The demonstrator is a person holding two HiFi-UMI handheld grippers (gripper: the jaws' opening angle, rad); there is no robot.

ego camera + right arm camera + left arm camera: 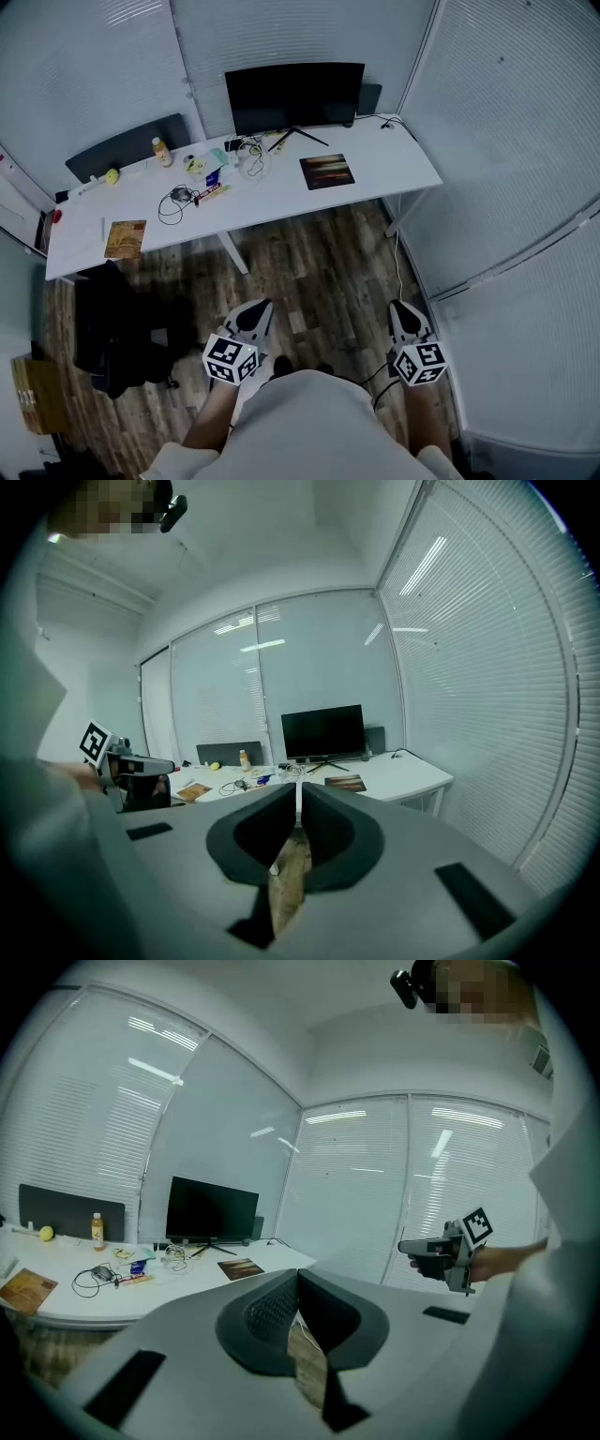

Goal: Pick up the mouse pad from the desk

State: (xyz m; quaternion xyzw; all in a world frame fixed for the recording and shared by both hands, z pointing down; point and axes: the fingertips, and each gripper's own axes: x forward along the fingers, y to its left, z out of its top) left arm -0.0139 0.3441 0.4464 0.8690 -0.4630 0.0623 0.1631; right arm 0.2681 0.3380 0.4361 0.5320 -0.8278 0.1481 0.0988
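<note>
The person stands well back from the desk (398,173), wooden floor between them and it, so the job is at its very start: the approach, nothing reached for yet; the left gripper (260,309) and the right gripper (403,310) are both held low in front of the body, tilted a little downward toward the desk, each with its jaws pressed together and nothing between them; the mouse pad (326,172), a dark rectangle, lies flat on the white top just in front of the monitor (293,94) and a bit toward the right end, well apart from both grippers; the bare surface around it looks free, while the cables (174,201) and small clutter sit further left, near the bottle (162,151); a brownish flat sheet (125,238) lies at the far left end, well away; from where I stand, the next move calls for stepping up to the desk, spreading one gripper's jaws, and coming in low at an edge of the pad; thin and flat as it is, getting a jaw under it looks like the awkward part
</note>
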